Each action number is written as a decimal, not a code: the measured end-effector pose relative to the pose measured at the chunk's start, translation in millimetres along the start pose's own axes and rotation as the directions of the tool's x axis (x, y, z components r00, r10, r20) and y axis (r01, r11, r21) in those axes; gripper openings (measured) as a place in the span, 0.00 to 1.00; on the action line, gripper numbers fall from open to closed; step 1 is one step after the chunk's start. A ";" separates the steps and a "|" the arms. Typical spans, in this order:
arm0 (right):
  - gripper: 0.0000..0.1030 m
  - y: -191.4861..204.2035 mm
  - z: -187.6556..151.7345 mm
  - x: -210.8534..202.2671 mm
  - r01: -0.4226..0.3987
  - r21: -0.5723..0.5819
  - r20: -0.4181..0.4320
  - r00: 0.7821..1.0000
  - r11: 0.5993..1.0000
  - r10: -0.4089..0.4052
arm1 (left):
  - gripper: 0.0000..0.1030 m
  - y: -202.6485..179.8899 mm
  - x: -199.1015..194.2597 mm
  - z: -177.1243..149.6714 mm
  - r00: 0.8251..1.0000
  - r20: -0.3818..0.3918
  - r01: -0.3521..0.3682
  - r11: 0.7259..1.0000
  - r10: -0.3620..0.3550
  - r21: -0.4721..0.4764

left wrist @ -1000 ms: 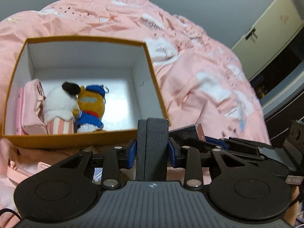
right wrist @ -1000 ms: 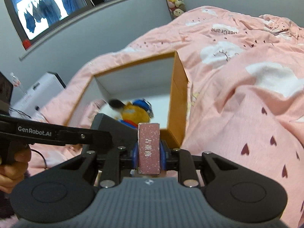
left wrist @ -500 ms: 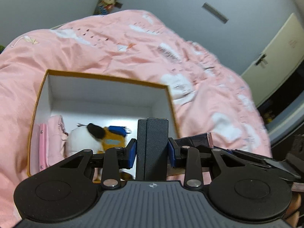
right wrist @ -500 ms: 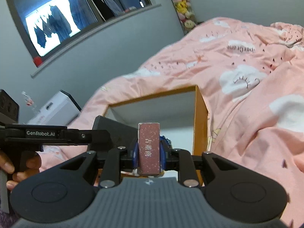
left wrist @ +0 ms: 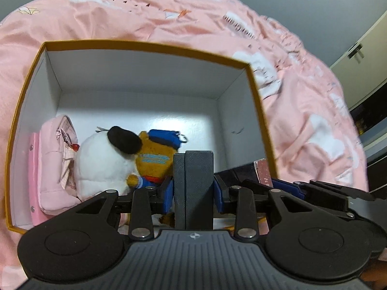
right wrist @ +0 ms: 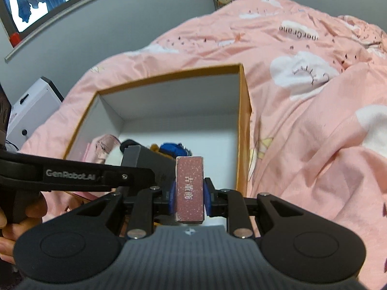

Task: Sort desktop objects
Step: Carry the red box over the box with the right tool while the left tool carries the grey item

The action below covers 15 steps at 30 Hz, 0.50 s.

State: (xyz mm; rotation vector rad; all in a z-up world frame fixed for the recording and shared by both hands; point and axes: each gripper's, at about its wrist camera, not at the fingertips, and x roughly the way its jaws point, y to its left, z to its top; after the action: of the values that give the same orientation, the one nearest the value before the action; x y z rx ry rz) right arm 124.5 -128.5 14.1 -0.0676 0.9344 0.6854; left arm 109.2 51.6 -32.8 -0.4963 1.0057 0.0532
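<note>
Both grippers carry loads over the near-right part of the orange box w/ plush toys packed left: left gripper clamped on dark case, right gripper clamped on maroon box, prob. to drop in free right side.

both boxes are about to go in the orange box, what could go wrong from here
The dark grey box in the left gripper hangs right over the orange plush; dropped there, it may land tilted on the toys. The right gripper with the reddish box sits close beside the left one, so they could bump. The reddish box is also near the orange box's right wall and might clip it.
</note>
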 end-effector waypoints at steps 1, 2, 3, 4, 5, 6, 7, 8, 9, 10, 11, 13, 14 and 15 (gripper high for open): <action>0.23 0.4 0.7 3.8 0.000 0.001 -0.012 1.000 1.000 0.000 | 0.37 -1.1 3.0 0.1 1.000 -0.007 -0.012 1.000 0.013 0.010; 0.23 0.7 0.4 6.9 0.003 0.004 -0.024 1.000 1.000 -0.003 | 0.37 -1.7 5.8 0.0 1.000 -0.017 -0.018 1.000 0.018 0.016; 0.23 0.7 0.0 10.6 0.010 0.006 -0.035 0.999 1.000 -0.010 | 0.37 -2.0 7.8 0.0 0.999 -0.022 -0.022 1.000 0.023 0.020; 0.23 0.5 -0.1 13.4 0.018 0.010 -0.042 0.999 1.000 -0.017 | 0.37 -1.3 9.9 -0.1 0.999 -0.029 -0.021 1.000 0.022 0.019; 0.23 -0.8 0.0 15.7 0.019 0.020 -0.047 0.999 1.000 -0.018 | 0.37 -0.1 11.3 0.1 0.999 -0.034 -0.015 1.000 0.015 0.016; 0.24 -2.8 0.1 17.6 0.019 0.032 -0.055 0.998 0.999 -0.017 | 0.37 0.5 13.2 0.1 0.999 -0.041 -0.010 1.000 0.011 0.015; 0.24 -4.6 0.7 19.7 0.022 0.038 -0.062 0.998 0.999 -0.020 | 0.37 0.7 15.3 0.5 0.999 -0.048 -0.009 1.000 0.010 0.015; 0.24 -5.7 0.6 21.6 0.024 0.043 -0.069 0.997 0.999 -0.021 | 0.37 1.3 17.6 0.7 0.998 -0.055 -0.005 1.000 0.006 0.014; 0.25 -7.9 1.0 23.6 0.020 0.056 -0.077 0.997 0.998 -0.016 | 0.37 2.5 19.8 1.1 0.998 -0.061 0.001 1.000 -0.001 0.008; 0.27 -10.3 1.5 24.7 0.009 0.074 -0.082 0.997 0.997 -0.003 | 0.37 3.8 21.5 1.5 0.998 -0.068 0.008 1.000 -0.008 -0.001; 0.28 -12.6 1.7 24.5 -0.005 0.092 -0.083 0.996 0.996 0.012 | 0.37 5.3 23.5 1.8 0.997 -0.075 0.015 1.000 -0.015 -0.009; 0.30 -16.7 2.4 23.6 -0.034 0.122 -0.084 0.996 0.992 0.044 | 0.37 6.8 27.9 3.1 0.996 -0.086 0.025 0.999 -0.027 -0.024; 0.30 -18.0 2.5 22.9 -0.047 0.135 -0.083 0.995 0.990 0.059 | 0.37 7.7 29.9 3.1 0.995 -0.092 0.028 0.999 -0.030 -0.030; 0.30 -18.6 2.4 22.3 -0.055 0.143 -0.081 0.994 0.988 0.067 | 0.37 8.1 32.4 3.0 0.994 -0.103 0.028 0.999 -0.031 -0.034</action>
State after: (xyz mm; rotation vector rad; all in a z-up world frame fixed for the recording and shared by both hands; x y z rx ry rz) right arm 145.7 -130.9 -5.7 0.0572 1.0684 0.6755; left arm 127.0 54.1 -61.0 -0.5482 1.1000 0.0178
